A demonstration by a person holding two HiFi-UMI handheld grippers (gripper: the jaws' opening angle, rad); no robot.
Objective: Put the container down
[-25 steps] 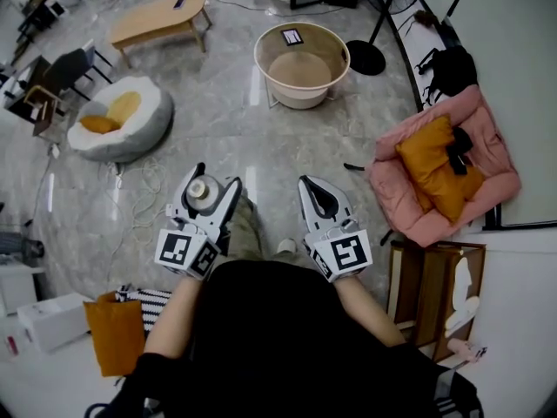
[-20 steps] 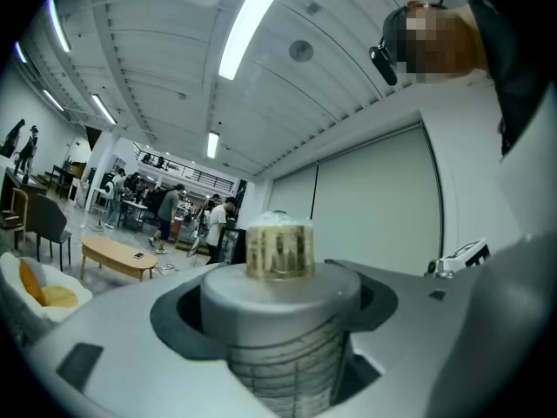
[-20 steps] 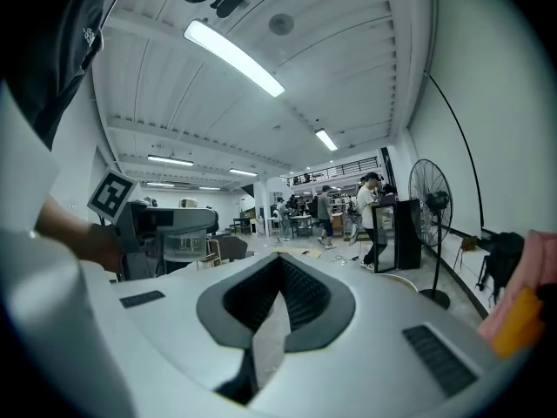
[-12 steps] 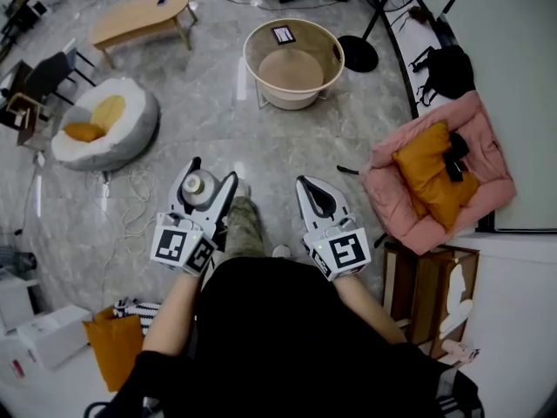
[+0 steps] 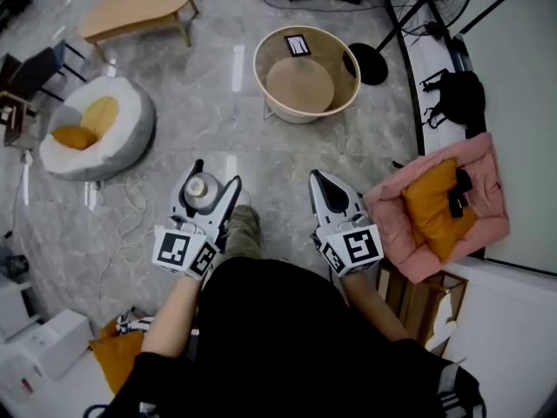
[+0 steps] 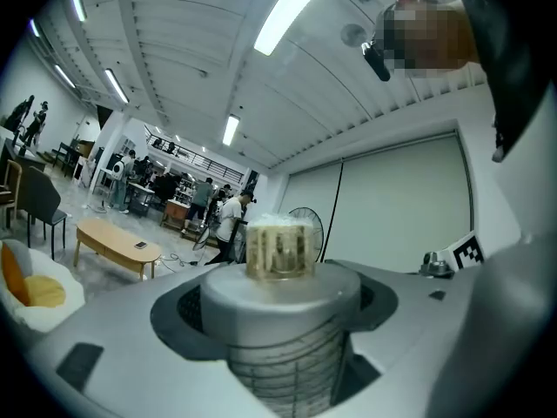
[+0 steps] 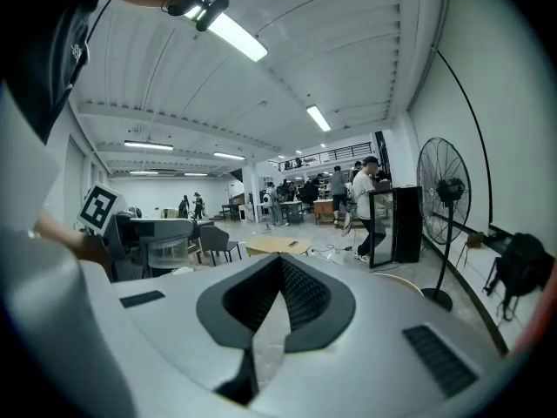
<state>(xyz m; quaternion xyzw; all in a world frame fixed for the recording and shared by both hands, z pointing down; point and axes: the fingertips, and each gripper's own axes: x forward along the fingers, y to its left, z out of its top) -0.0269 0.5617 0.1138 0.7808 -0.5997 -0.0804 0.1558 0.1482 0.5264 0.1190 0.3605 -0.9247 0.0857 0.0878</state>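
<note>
Plainly, the pale round beanbag seat at far left cradles two yellow-orange cushions and looks beside the point. Next, the left gripper pinches the grey ribbed cylindrical container, which has a broad lid and a small yellowish cap. The jaws stand wide, pressed on its sides, and it sits upright between them, long axis vertical, carried clear of the grey marbled floor. So the left hand has it, and setting it down looks like a matter of lowering. Ahead, well apart, the round cream tub holds a tan disc, with a small dark tablet at its far rim. The right gripper has its jaws pressed together on nothing, beside a pink cushioned seat bearing an orange pillow.
</note>
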